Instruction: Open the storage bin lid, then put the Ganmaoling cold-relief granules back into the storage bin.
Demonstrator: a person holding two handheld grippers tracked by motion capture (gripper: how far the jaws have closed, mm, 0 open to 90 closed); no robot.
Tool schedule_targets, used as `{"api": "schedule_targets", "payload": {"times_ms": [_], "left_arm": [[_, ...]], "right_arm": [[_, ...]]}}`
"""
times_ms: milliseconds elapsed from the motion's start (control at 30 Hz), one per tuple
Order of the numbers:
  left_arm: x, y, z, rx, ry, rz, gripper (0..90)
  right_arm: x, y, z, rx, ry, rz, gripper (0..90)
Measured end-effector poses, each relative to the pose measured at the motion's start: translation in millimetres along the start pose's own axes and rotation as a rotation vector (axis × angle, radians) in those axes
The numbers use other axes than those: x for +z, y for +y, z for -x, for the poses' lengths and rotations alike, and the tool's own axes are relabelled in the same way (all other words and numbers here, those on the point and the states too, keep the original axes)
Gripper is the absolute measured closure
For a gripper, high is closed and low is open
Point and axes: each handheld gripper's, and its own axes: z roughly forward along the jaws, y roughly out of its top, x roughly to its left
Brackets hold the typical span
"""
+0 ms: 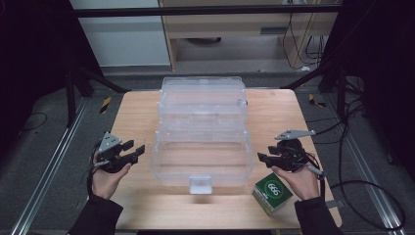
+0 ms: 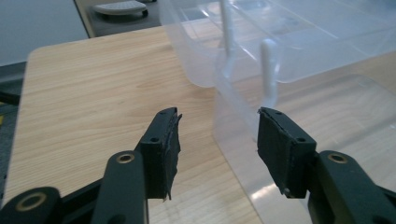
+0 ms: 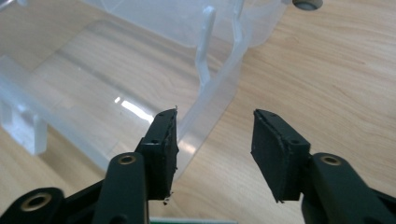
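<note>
Peeking into the bottom edge of the right gripper view, a green-and-white small box point(image 3: 194, 220) is mostly cut off. The right gripper point(image 3: 215, 140) and left gripper point(image 2: 218, 140), both spread and empty, flank the clear plastic tiered storage box point(image 1: 200, 147) mid-table, just beside its side walls.

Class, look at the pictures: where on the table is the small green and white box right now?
In the high view the green and white box sits near the table's front right edge, just right of the clear plastic container and beside the hand holding the right gripper.
</note>
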Motion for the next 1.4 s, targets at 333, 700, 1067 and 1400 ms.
{"api": "schedule_targets", "payload": {"times_ms": [333,700,1067,1400], "left_arm": [[3.7,-6.4,-19.4,-0.044,0.058,-0.005,42.8],[6.4,-11.7,-30.7,-0.065,0.095,-0.036,38.9],[7.5,-13.4,-34.0,-0.06,0.118,-0.045,37.7],[6.8,-14.3,-37.6,-0.068,0.13,-0.044,37.6]], "right_arm": [[-17.1,-5.1,0.8,0.008,0.005,-0.114,31.4],[-22.1,-14.0,-0.2,-0.012,-0.022,-0.218,26.1],[-14.3,-21.6,-17.2,-0.04,0.005,-0.348,16.8],[-3.0,-25.6,-23.5,-0.054,0.007,-0.427,10.5]]}}
